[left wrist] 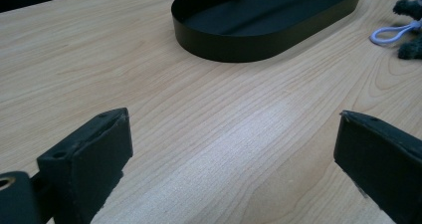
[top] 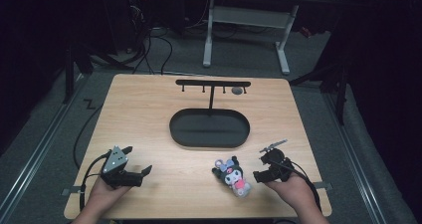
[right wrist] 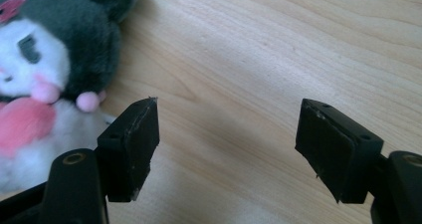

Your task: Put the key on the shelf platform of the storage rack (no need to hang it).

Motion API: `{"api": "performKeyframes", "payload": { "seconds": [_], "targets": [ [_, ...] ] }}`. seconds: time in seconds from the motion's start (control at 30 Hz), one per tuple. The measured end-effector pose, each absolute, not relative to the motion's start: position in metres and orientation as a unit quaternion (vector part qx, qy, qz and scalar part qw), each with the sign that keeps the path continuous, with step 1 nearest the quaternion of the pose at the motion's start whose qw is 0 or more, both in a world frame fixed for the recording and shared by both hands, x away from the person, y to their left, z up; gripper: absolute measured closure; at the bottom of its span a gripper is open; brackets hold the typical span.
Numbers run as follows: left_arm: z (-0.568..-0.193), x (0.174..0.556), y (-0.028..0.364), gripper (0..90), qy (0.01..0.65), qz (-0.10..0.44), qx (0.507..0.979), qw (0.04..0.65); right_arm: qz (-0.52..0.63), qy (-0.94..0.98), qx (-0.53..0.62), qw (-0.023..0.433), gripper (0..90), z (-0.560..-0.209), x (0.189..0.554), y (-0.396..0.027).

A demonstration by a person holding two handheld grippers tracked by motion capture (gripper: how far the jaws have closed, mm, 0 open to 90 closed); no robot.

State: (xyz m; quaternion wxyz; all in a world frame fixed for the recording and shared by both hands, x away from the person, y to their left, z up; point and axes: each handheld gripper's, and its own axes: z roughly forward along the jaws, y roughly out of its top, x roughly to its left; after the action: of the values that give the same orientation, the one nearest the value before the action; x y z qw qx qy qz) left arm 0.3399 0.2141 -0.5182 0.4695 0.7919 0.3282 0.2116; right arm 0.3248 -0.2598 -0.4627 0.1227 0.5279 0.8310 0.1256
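1. Black oval metal tray [top: 209, 141] at centre of light wood table [top: 144, 114]; nothing in it.
2. Black T-shaped hook stand [top: 213, 84] rises from tray's far edge.
3. Small black-white-pink plush doll [top: 233, 176] lies on table, near side of tray, twd right.
4. Left gripper [top: 138, 170] near-left of tray, jaws wide apart, holding nothing.
5. Right gripper [top: 260, 168] just beside doll, jaws apart, nothing between.
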Motion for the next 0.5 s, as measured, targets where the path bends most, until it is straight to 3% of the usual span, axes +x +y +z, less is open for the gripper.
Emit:
{"api": "performKeyframes", "payload": {
  "seconds": [0.5],
  "targets": [
    [-0.52,0.341,0.211,2.7,0.322,0.209,0.798,0.464,0.113,0.855,0.49,0.125,25.5,-0.44,0.311,-0.239]
  ]
}}
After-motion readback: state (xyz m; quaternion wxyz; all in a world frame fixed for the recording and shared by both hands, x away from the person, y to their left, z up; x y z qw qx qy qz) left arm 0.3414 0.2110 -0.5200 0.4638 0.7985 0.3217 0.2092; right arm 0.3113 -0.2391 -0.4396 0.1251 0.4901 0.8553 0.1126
